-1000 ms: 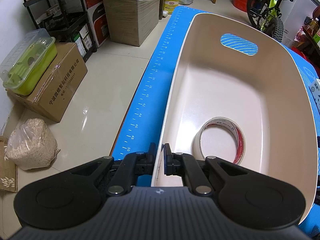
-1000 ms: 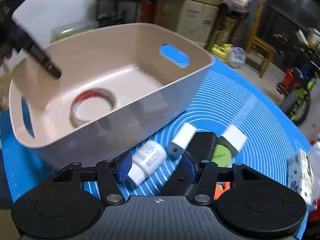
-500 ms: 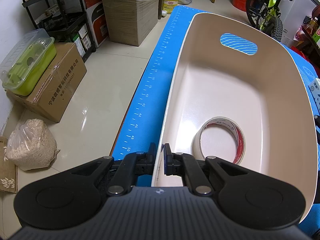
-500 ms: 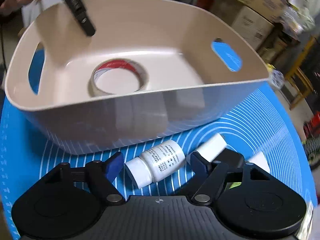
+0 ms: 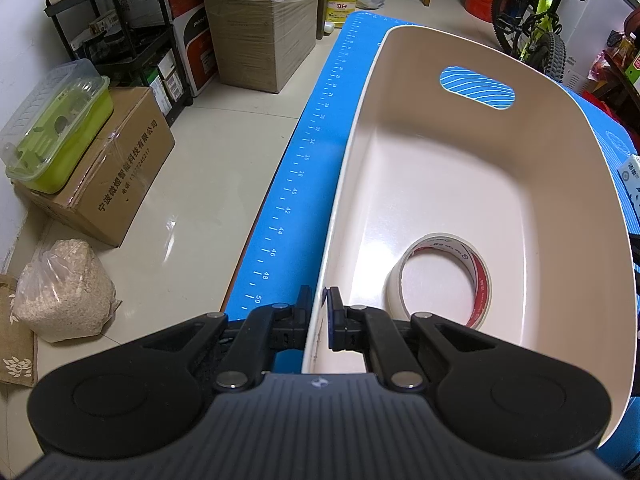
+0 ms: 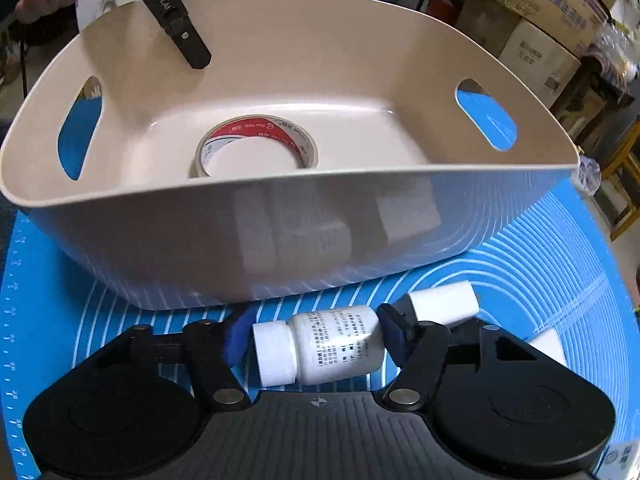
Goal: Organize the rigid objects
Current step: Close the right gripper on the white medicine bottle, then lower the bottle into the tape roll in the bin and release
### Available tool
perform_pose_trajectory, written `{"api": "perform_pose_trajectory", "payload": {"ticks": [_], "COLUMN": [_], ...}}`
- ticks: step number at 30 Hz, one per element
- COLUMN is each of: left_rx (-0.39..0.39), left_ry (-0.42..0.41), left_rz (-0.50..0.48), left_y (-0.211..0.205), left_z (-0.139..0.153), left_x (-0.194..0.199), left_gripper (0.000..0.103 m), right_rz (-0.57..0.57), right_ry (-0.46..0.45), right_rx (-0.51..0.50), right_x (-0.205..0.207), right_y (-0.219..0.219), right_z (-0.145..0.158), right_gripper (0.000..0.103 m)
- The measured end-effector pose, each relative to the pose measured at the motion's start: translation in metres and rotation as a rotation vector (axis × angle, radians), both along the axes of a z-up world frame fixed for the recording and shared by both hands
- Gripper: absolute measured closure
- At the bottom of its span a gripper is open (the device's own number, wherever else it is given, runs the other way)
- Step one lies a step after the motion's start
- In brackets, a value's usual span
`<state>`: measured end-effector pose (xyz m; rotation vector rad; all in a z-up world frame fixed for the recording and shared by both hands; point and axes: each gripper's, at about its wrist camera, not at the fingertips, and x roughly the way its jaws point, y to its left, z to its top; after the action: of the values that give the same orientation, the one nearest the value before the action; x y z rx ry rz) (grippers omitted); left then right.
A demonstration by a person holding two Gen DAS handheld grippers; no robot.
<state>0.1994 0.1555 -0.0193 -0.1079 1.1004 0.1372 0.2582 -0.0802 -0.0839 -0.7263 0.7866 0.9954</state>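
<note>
A beige plastic bin (image 5: 568, 184) (image 6: 280, 232) stands on the blue mat (image 5: 304, 168) (image 6: 540, 280). A roll of tape (image 5: 440, 280) (image 6: 256, 144) lies flat inside it. My left gripper (image 5: 318, 312) is shut on the bin's near rim, one finger (image 6: 176, 24) inside the wall. My right gripper (image 6: 312, 332) is open around a white pill bottle (image 6: 320, 344) that lies on its side on the mat, just in front of the bin's wall. The pads stand at the bottle's two ends; I cannot tell if they touch it.
A white block (image 6: 444, 302) lies right of the bottle and another white piece (image 6: 548, 344) further right. A tissue pack (image 5: 632, 172) sits beyond the bin. Left of the mat is floor with cardboard boxes (image 5: 104, 172), a green container (image 5: 56, 132) and a grain bag (image 5: 60, 292).
My right gripper has come down and forward, so the white bottle now lies between its open fingers. The left gripper and the bin have stayed still.
</note>
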Motion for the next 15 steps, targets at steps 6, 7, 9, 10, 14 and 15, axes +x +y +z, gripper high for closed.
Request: {"api": "perform_pose_trajectory", "payload": {"ticks": [6,7,9,10,14,15], "left_rx": [0.002,0.002,0.002,0.002,0.002,0.002], "left_ry": [0.000,0.000,0.000,0.000,0.000,0.000], "left_rz": [0.000,0.000,0.000,0.000,0.000,0.000], "left_y": [0.001,0.000,0.001,0.001,0.001,0.001], "left_z": [0.000,0.000,0.001,0.001,0.001,0.001], "left_x": [0.000,-0.001,0.000,0.000,0.000,0.000], "left_gripper": [0.094,0.094,0.094,0.094,0.094,0.094], "right_rz": [-0.086,-0.104,-0.139,-0.154,-0.213,-0.228], "right_ry": [-0.021,-0.024,-0.037,-0.052,-0.120,-0.137], "right_rx": [0.027,0.041,0.066,0.074,0.116,0.129], "right_x": [0.000,0.000,0.001,0.001,0.002,0.003], "right_y": [-0.016,-0.021,-0.029,-0.033,-0.043,-0.044], "right_z": [0.008,0.012,0.021,0.025,0.053,0.060], "right_gripper": [0.035,0.035,0.035,0.035,0.035,0.035]}}
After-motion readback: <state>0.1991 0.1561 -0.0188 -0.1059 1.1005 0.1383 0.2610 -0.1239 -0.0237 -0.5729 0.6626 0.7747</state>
